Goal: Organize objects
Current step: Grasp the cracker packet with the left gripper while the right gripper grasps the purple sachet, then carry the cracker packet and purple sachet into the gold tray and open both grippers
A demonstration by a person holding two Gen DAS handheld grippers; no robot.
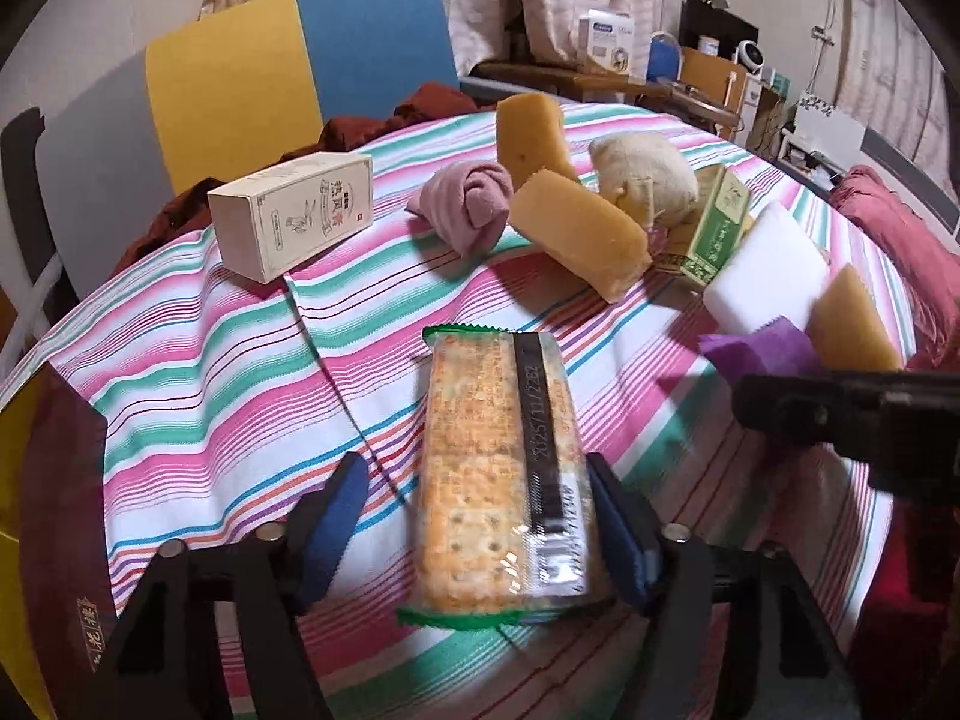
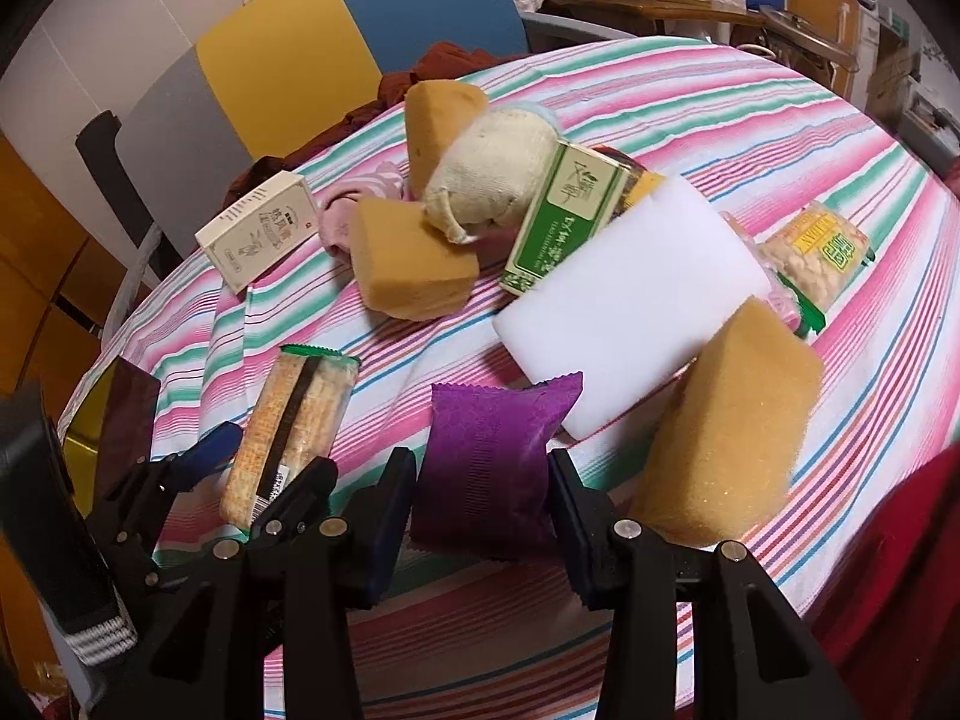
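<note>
A clear-wrapped rectangular cracker packet with green crimped ends point(image 1: 504, 474) is seen between the blue-padded fingers of the left gripper point(image 1: 480, 516), lying lengthwise on the pink, green and white striped cloth point(image 1: 198, 372). The left gripper's jaws are spread wide: the right-hand pad touches or nearly touches the packet's edge, while a clear gap is left at the other pad, so no grip is recorded. In the right wrist view the same packet point(image 2: 288, 426) is noted between the left gripper's open fingers point(image 2: 210, 459). A glossy purple foil sachet with serrated edges point(image 2: 495, 462) is framed by the right gripper point(image 2: 483, 480); the jaws are partly open and stand close to both sides of the sachet, but whether the pads press on it cannot be told. Just beyond the sachet a white foam block point(image 2: 630, 306) is recorded, with a tan rectangular sponge point(image 2: 729, 426) leaning at its near right corner. Against the block's far side a green printed carton point(image 2: 564, 222) is propped at a tilt. Behind it a cream cloth bundle point(image 2: 498, 177) rests among two further tan sponges, one upright point(image 2: 435, 120) and one lying flat point(image 2: 414, 267). A rolled pink towel point(image 1: 468, 201) is seen just left of these, and a beige printed box point(image 1: 294, 213) stands apart, further left. A second snack packet with green lettering point(image 2: 822, 252) lies to the right of the white block. A yellow and blue chair back point(image 1: 300, 66) is noted beyond the cloth.
</note>
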